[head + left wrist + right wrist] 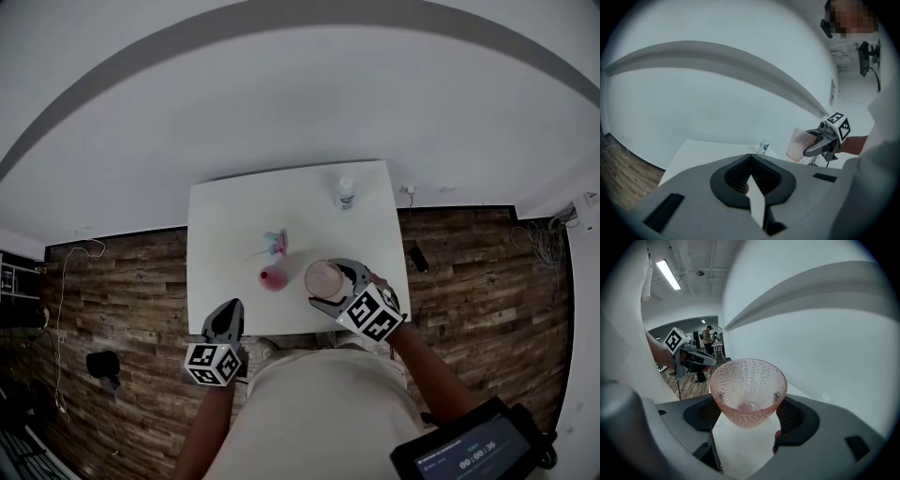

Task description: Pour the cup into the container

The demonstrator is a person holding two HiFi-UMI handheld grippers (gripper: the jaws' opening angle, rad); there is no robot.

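Holding the pink cup [747,390] between clenched jaws, the right gripper [330,286] is over the near right part of the white table [234,216]. The cup is about upright, just right of a small pink container [272,277]. The left gripper [751,160] is at the near left edge, jaws together and empty. A bottle [345,192] stands far right.

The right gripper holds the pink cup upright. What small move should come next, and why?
Probably shift the right gripper to the left until the pink cup hangs over the small pink container. The cup is clamped upright beside that container, not above it, so tilting now would likely spill onto the white table.
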